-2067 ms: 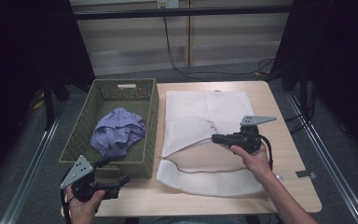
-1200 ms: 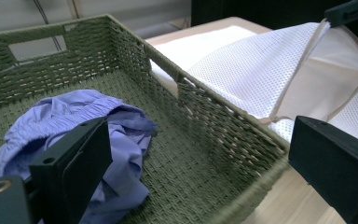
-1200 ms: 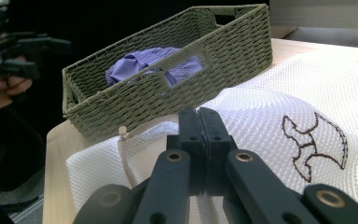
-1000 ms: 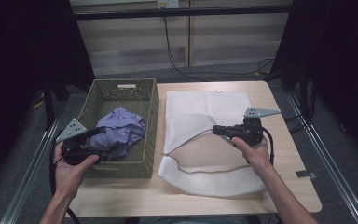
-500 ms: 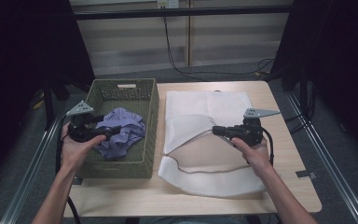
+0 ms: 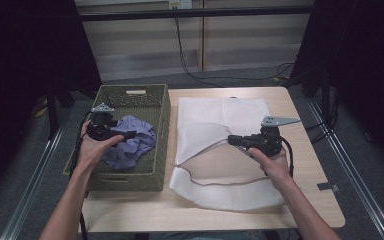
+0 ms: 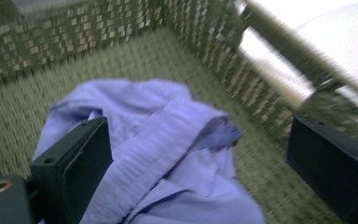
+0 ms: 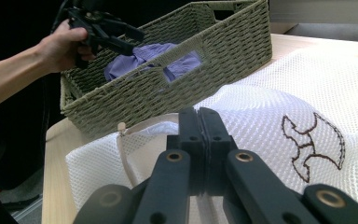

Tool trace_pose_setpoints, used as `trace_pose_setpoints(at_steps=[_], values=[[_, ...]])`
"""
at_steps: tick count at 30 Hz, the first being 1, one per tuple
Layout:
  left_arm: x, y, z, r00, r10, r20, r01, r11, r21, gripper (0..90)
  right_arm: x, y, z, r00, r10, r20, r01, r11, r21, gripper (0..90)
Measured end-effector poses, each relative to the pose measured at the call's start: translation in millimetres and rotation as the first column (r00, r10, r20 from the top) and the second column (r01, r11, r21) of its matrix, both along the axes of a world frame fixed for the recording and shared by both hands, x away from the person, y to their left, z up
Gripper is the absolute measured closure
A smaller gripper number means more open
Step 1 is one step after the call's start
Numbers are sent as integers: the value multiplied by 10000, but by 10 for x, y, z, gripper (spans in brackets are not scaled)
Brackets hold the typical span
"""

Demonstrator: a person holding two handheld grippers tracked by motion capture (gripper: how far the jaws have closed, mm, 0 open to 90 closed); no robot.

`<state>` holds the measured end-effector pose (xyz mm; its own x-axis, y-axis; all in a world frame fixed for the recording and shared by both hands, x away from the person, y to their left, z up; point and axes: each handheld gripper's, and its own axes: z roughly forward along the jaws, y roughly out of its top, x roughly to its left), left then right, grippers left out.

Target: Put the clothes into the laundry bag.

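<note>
A crumpled purple cloth (image 6: 135,142) lies in a green woven basket (image 6: 161,107) on the left of the table. My left gripper (image 6: 127,134) hovers inside the basket just above the cloth. Its jaws have just been opening and stand wide, with the cloth (image 7: 158,135) below and between them and not pinched. A white mesh bag (image 6: 220,112) lies flat to the right of the basket. My right gripper (image 6: 231,140) is shut on the bag's upper layer and holds it raised like a tent, so the mouth gapes toward the basket. In the right gripper view the right gripper (image 8: 198,116) has its jaws pressed together over the mesh (image 8: 270,107).
The wooden table (image 6: 300,165) has bare strips at the right and along the front edge. A brown emblem (image 8: 312,140) is stitched on the bag. The basket's wall (image 8: 205,60) stands between the cloth and the bag. Cables trail on the floor behind the table.
My left hand has travelled from the table's near left corner up and over the basket, then farther in and down toward the purple cloth. The right gripper and the raised bag have stayed put.
</note>
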<state>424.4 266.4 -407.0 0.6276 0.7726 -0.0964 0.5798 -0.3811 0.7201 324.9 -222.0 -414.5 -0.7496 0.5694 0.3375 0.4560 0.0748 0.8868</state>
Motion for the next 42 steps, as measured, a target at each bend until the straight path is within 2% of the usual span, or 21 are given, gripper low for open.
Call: trace_pose_setpoints(at_steps=[1,3,5,6,7,10,14,16,21,24,28,30,32,33,34,35,37,38,40,41,42], values=[[24,4,-26,9998,58,-165,-57,10000,80,61,1,0,-1,10000,-11,7,11,10000,-11,894],[64,6,-71,9985,17,-547,-28,9998,-197,60,4,6,-4,10000,29,-6,-29,10000,-24,894],[84,-10,-89,9984,-100,-553,109,9998,159,60,7,11,-9,10000,71,-30,-71,10000,-28,894],[92,-21,-111,9983,-114,-575,123,9998,144,60,6,12,-10,10000,73,-52,-74,10000,-21,894],[104,-23,-127,9974,-117,-705,146,9991,405,59,6,12,-10,10000,84,-48,-84,10000,-39,894],[155,5,-205,9950,-52,-1002,119,9977,667,54,8,5,-9,10000,70,-30,-70,10000,-36,894],[181,5,-257,9913,27,-1318,49,9983,575,54,9,2,-9,10000,81,-38,-81,10000,-42,894],[189,-22,-309,9875,-109,-1570,315,9911,1290,58,8,-5,-6,9999,96,-37,-96,9999,-31,894],[247,-45,-404,9744,-146,-2244,502,9868,1538,45,9,-4,-9,9999,103,-36,-103,9999,-58,894],[259,-98,-477,9633,-424,-2652,967,9760,1951,44,10,-1,-9,9999,145,-41,-145,9999,-49,894],[262,-154,-530,9571,-473,-2859,1117,9705,2137,29,19,-7,-14,9998,163,-75,-163,9998,-80,894],[261,-181,-566,9544,-562,-2932,1293,9630,2365,27,20,-4,-15,9998,181,-95,-182,9998,-95,893],[264,-200,-593,9446,-713,-3203,1628,9494,2686,20,20,-2,-16,9998,185,-124,-187,9998,-115,893],[271,-207,-606,9418,-786,-3270,1815,9374,2973,21,21,0,-16,9997,204,-129,-205,9997,-104,894],[268,-228,-633,9458,-678,-3175,1761,9287,3264,23,21,0,-17,9997,210,-135,-212,9997,-107,893],[263,-246,-649,9440,-626,-3238,1796,9210,3456,25,22,1,-18,9997,219,-145,-220,9997,-107,894],[250,-269,-684,9495,-693,-3060,1852,9110,3685,24,23,2,-18,9997,222,-141,-224,9996,-142,893],[249,-274,-690,9477,-699,-3113,1917,9047,3804,18,23,1,-17,9996,226,-142,-228,9996,-150,893],[239,-291,-718,9524,-529,-3004,1707,9086,3812,18,21,-3,-17,9996,215,-171,-217,9997,-146,893],[247,-287,-718,9508,-643,-3029,1871,8988,3963,18,22,-3,-19,9996,218,-163,-221,9996,-159,894],[253,-287,-719,9507,-686,-3023,1929,8944,4035,13,21,-3,-21,9996,217,-169,-220,9996,-168,893]])
